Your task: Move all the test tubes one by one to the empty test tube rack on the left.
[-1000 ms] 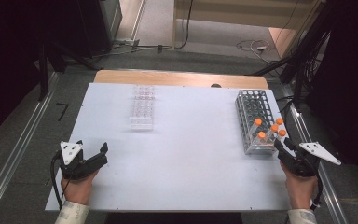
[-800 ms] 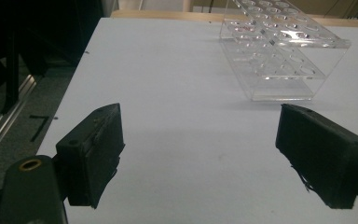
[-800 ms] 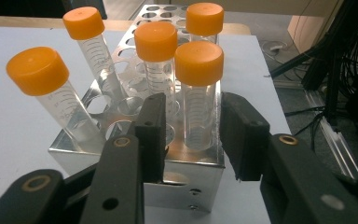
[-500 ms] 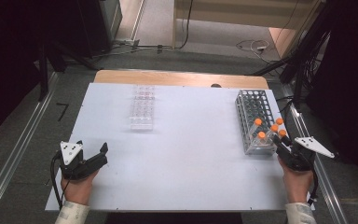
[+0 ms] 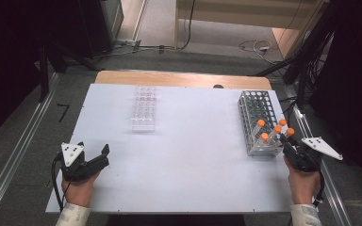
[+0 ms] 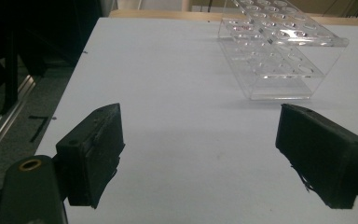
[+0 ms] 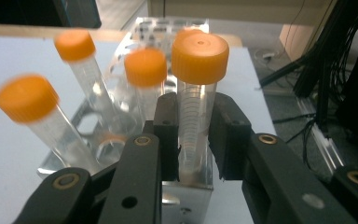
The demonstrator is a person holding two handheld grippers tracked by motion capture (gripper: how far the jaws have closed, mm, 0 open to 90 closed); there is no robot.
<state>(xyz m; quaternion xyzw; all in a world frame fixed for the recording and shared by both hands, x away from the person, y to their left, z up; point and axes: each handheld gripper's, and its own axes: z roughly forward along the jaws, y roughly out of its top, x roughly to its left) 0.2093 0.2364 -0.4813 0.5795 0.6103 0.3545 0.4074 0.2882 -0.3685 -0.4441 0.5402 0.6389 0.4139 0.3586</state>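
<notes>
The clear plastic tube with an orange screw cap point(image 7: 196, 100) stands upright at the near right corner of the metal grid rack point(image 5: 259, 120), at the right edge of the high view, with the right gripper point(image 7: 196, 140) just closed and clamped on its ribbed, graduated wall. Three more orange-capped tubes point(image 7: 144, 84) lean in neighbouring holes. Wide bare white tabletop point(image 5: 193, 155) stretches left to the open-jawed left gripper point(image 5: 104, 155), lower left, and the transparent acrylic rack point(image 5: 144, 107), upper centre.
</notes>
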